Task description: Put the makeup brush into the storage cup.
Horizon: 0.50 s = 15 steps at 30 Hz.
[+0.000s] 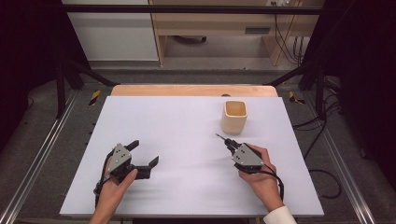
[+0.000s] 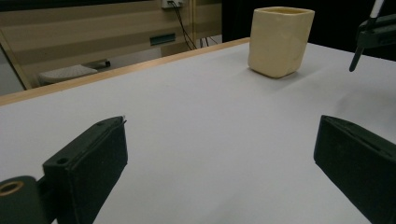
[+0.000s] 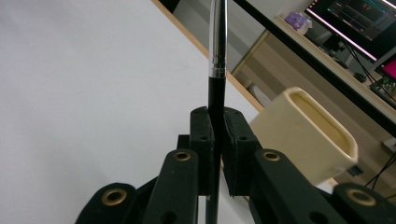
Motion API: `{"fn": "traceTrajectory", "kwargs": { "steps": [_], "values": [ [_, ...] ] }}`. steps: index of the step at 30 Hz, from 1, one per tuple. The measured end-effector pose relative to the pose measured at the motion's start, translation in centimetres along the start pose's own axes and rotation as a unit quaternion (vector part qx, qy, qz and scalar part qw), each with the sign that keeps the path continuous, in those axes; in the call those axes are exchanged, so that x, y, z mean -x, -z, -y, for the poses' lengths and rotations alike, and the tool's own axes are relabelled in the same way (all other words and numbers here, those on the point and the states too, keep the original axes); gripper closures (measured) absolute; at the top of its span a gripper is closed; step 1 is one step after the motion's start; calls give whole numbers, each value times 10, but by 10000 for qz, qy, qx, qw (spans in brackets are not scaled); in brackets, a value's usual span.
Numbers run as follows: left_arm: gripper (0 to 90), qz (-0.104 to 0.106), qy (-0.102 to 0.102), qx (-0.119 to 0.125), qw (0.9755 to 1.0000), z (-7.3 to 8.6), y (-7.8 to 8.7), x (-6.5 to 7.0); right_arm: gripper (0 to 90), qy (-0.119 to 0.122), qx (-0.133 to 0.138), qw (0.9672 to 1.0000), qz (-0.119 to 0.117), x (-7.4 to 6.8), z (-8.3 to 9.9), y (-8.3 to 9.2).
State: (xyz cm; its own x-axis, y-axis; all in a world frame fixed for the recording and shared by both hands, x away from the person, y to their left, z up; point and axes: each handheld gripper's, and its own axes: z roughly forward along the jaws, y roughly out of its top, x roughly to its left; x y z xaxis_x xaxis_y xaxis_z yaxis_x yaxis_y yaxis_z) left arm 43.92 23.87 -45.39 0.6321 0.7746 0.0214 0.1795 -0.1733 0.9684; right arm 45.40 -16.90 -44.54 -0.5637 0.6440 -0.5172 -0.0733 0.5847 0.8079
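No readable labels or writing; white matte table [image 1: 187,140] with a pale wood far edge; cream ceramic cup [image 1: 234,117], squarish with rounded corners and glossy, stands far right; right gripper [image 1: 228,143] near right, just short of the cup, jaws clamped on a thin black pen [image 3: 216,93] with a silver metal section; left gripper [image 1: 143,153] near left, black jaws spread wide, nothing between them.
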Motion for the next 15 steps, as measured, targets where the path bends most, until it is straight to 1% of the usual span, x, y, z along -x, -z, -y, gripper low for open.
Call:
{"fn": "traceTrajectory", "kwargs": {
  "steps": [2,5,8,11,13,15],
  "values": [
    [29,29,101,103,9999,-1,3,-3,835,-190,54,9998,63,5,2,3],
    [33,-47,37,154,9999,-1,7,-8,835,-453,138,9988,133,11,5,6],
    [36,-118,73,174,9998,1,10,-13,835,-697,228,9972,176,16,8,8],
    [42,-145,119,200,9996,2,12,-16,835,-834,268,9959,210,19,10,9],
    [42,-118,245,299,9992,2,14,-18,835,-902,293,9953,220,21,11,10],
    [49,-163,240,359,9989,2,16,-19,835,-967,305,9946,212,23,12,11]
  ]
}}
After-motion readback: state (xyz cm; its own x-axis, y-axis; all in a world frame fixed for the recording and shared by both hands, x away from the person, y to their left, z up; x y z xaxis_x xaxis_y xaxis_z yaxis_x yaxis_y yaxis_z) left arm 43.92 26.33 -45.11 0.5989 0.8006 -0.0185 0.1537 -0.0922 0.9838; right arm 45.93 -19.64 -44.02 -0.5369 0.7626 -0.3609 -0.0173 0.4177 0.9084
